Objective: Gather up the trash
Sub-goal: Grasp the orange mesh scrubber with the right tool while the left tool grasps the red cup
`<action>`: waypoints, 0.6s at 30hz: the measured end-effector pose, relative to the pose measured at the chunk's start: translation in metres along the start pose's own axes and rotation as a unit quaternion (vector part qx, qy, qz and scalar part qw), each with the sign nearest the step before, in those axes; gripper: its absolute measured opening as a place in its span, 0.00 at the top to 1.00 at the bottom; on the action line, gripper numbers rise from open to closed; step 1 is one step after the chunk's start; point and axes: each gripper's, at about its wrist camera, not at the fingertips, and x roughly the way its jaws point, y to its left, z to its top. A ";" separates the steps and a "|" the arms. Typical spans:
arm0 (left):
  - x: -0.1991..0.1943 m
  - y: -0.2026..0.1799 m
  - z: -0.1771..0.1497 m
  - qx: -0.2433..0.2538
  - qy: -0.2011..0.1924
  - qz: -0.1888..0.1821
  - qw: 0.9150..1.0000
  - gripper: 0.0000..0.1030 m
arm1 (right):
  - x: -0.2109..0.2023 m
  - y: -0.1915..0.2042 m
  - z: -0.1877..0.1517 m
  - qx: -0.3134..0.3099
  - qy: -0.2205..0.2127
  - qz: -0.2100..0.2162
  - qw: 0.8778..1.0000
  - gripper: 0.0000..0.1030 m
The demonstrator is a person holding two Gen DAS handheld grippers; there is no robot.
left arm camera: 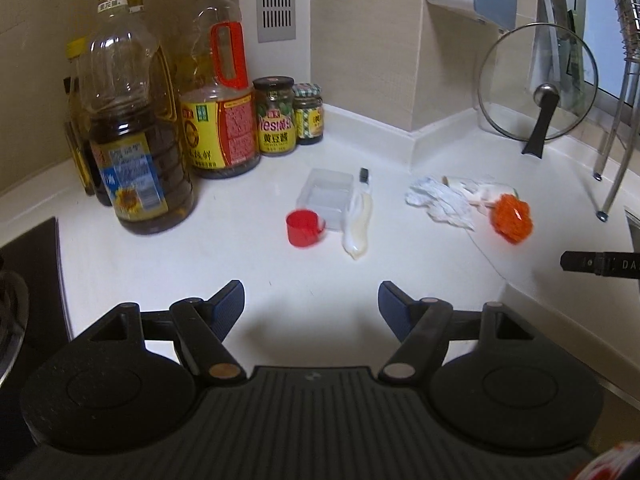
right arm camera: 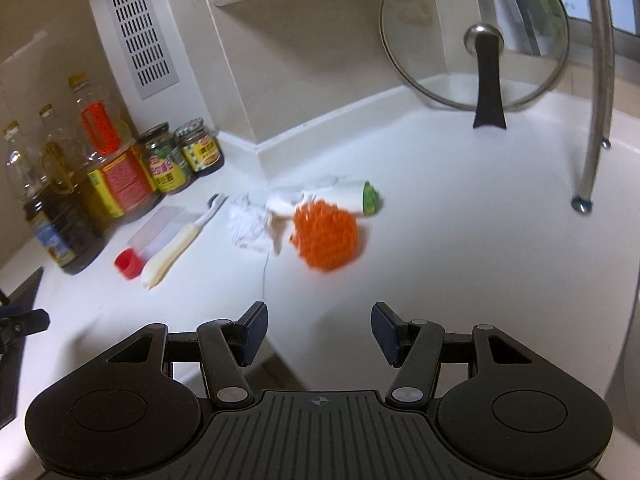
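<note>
The trash — a crumpled white tissue [left arm camera: 438,202], an orange mesh ball [left arm camera: 513,218] and a white wrapper with a green end [right arm camera: 362,196] — lies heaped together near the bench's [left arm camera: 280,280] inner back corner, the pieces touching, probably dropped there as one pile. Beside it, toward the bottles [left arm camera: 136,152], rest a white-handled peeler [left arm camera: 357,220], a clear box [left arm camera: 326,196] and a red cap [left arm camera: 303,229]. Both tools hang empty — the left gripper [left arm camera: 311,304] wide, the right gripper [right arm camera: 319,330] moderately apart. Bare bench lies between jaws and pile; the glass lid [right arm camera: 476,36] leans well behind.
</note>
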 end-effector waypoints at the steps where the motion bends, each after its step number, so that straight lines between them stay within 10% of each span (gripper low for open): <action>1: 0.004 0.002 0.003 0.000 0.000 0.000 1.000 0.31 | 0.005 0.001 0.003 -0.004 -0.003 -0.003 1.000 0.44; 18: 0.058 0.019 0.026 0.004 0.008 -0.008 1.000 0.31 | 0.082 0.012 0.037 -0.015 0.001 -0.047 0.999 0.41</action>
